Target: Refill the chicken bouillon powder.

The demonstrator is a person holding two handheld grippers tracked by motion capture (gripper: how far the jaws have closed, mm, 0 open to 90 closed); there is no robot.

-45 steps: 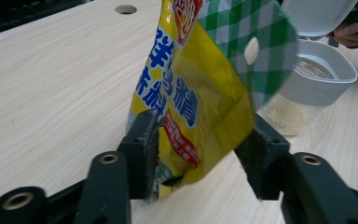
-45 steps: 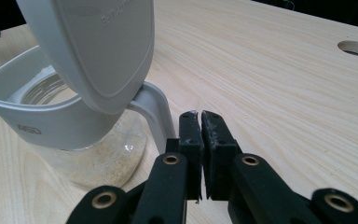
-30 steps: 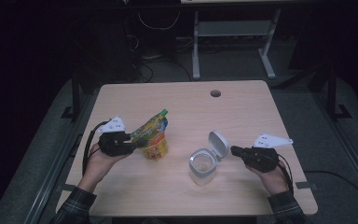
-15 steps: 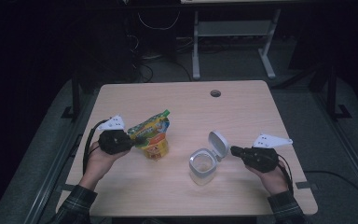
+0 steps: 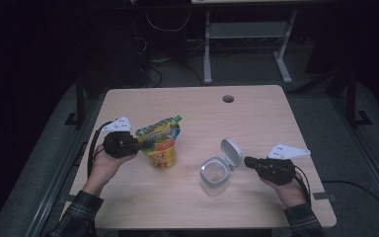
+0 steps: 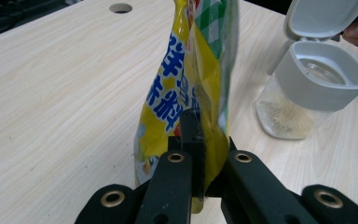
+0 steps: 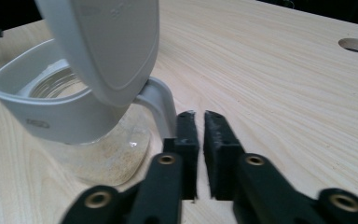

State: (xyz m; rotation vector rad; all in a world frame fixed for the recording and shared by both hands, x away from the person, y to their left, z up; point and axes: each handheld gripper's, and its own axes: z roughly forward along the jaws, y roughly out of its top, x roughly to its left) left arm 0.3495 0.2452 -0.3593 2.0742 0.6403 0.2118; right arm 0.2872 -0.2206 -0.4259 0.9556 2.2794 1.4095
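Observation:
A yellow snack pouch [image 5: 160, 143] with a green top stands left of the table's centre. My left gripper [image 5: 145, 144] is shut on the pouch's side edge; in the left gripper view the pouch [image 6: 191, 70] is pinched between the jaws [image 6: 200, 126]. A clear jar [image 5: 213, 175] with a grey collar and a flipped-up lid [image 5: 232, 153] stands to the right, a thin layer of pale powder at its bottom [image 6: 289, 119]. My right gripper [image 5: 246, 160] is shut with nothing between its jaws. Its tips [image 7: 196, 119] sit right beside the lid's hinge [image 7: 161, 100].
The wooden table [image 5: 256, 118] has a round cable hole [image 5: 228, 98] near its far edge. Beyond it, a desk frame and cables stand on the dark floor. A forearm in a plaid sleeve [image 5: 79, 212] comes in at the bottom left.
The pouch has shifted slightly in the left gripper's hold. The right gripper and the jar keep their places.

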